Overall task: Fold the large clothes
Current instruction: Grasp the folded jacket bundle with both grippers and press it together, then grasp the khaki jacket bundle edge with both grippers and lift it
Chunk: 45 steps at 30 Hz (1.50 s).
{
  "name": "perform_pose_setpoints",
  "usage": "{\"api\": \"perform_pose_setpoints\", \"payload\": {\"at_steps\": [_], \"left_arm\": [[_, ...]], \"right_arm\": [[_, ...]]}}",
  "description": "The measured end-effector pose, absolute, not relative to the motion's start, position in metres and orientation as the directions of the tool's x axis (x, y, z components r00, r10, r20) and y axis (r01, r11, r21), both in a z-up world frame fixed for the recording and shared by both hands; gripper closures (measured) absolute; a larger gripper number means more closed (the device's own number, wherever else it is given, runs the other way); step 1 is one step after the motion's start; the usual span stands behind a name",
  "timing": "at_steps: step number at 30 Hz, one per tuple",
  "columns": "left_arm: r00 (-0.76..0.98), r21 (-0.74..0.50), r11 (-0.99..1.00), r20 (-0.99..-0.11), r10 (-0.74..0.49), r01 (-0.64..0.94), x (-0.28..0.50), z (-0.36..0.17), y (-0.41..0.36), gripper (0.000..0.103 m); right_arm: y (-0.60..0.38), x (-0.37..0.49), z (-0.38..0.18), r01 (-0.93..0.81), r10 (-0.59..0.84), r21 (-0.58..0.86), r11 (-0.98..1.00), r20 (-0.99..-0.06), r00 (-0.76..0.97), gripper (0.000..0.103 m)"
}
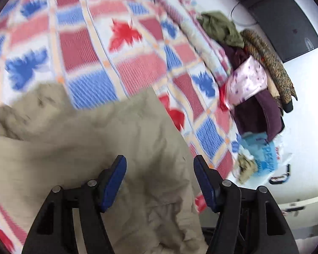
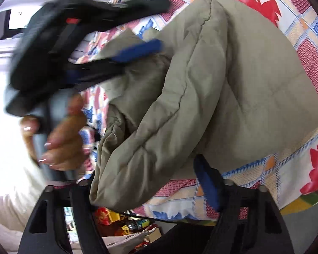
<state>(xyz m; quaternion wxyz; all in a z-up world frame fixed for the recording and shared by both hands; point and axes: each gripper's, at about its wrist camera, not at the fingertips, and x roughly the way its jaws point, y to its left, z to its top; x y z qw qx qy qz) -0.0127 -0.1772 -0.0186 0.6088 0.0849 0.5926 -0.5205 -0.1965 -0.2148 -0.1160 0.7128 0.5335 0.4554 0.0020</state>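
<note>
Both our grippers gape wide, gripping nothing. Our left gripper (image 1: 160,182) hovers over the khaki jacket (image 1: 91,152), our right gripper (image 2: 150,192) straddles its bunched, quilted fold (image 2: 201,97) on the patchwork blanket (image 1: 84,48). We read no writing; the blue bag (image 1: 262,154) is blurred.

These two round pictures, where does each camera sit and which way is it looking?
Left wrist: sits on the left tongs, looking down along open blue fingers at the khaki jacket on the patterned bedspread.
Right wrist: sits on the right tongs, facing the jacket; the left tongs and the person's hand show.
Shared: jacket, bedspread.
</note>
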Motion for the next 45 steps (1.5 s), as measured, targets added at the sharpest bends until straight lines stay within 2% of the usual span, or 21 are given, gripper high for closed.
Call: {"api": "perform_pose_setpoints", "payload": {"at_steps": [1,4,8,9,12,18,26,29,31,35,36,37,39,45], "left_arm": [[-0.171,-0.472,0.466,-0.816,-0.552,0.749,-0.006,-0.008,-0.165,0.037],[0.007,-0.376,0.562,-0.827,-0.562,0.737,0.016,0.007,-0.125,0.037],[0.202,-0.229,0.711,-0.861,-0.466,0.665,0.049,-0.012,-0.076,0.037],[0.213,-0.222,0.736,-0.869,-0.447,0.639,0.055,-0.022,-0.07,0.037],[0.148,-0.311,0.77,-0.875,-0.461,0.558,0.071,-0.053,-0.064,0.037],[0.139,-0.295,0.708,-0.863,-0.485,0.642,0.04,-0.07,-0.128,0.037],[0.122,-0.238,0.665,-0.886,-0.447,0.708,0.006,-0.085,-0.193,0.037],[0.135,-0.199,0.665,-0.899,-0.416,0.72,0.0,-0.089,-0.202,0.037],[0.14,-0.187,0.665,-0.903,-0.406,0.723,-0.001,-0.091,-0.202,0.037],[0.131,-0.195,0.669,-0.905,-0.404,0.717,0.003,-0.093,-0.199,0.037],[0.13,-0.195,0.669,-0.906,-0.403,0.718,0.003,-0.093,-0.198,0.037],[0.131,-0.193,0.668,-0.906,-0.402,0.719,0.003,-0.093,-0.198,0.037],[0.133,-0.189,0.667,-0.907,-0.4,0.721,0.002,-0.093,-0.198,0.037],[0.135,-0.182,0.667,-0.909,-0.394,0.722,0.001,-0.093,-0.197,0.037]], "right_arm": [[-0.213,-0.193,-0.117,0.489,0.478,0.744,0.455,-0.667,0.571,0.078],[-0.208,-0.185,-0.109,0.496,0.4,0.652,0.573,-0.751,0.525,0.086],[-0.207,-0.186,-0.091,0.476,0.307,0.566,0.673,-0.8,0.516,0.087],[-0.209,-0.187,-0.089,0.474,0.296,0.556,0.683,-0.804,0.517,0.087],[-0.213,-0.191,-0.088,0.482,0.275,0.537,0.692,-0.814,0.512,0.087],[-0.229,-0.202,-0.082,0.518,0.185,0.435,0.737,-0.866,0.465,0.087],[-0.276,-0.242,-0.109,0.632,0.152,0.416,0.654,-0.89,0.429,0.087],[-0.291,-0.251,-0.131,0.677,0.216,0.469,0.568,-0.878,0.427,0.085],[-0.301,-0.259,-0.136,0.697,0.272,0.519,0.495,-0.854,0.443,0.079],[-0.315,-0.281,-0.105,0.701,0.198,0.527,0.48,-0.844,0.499,0.071],[-0.321,-0.289,-0.09,0.701,0.151,0.525,0.483,-0.838,0.524,0.065],[-0.327,-0.292,-0.082,0.702,0.122,0.524,0.482,-0.834,0.539,0.053],[-0.339,-0.294,-0.067,0.691,0.093,0.545,0.475,-0.812,0.577,0.041],[-0.352,-0.237,-0.076,0.613,0.192,0.572,0.545,-0.797,0.573,0.041]]}}
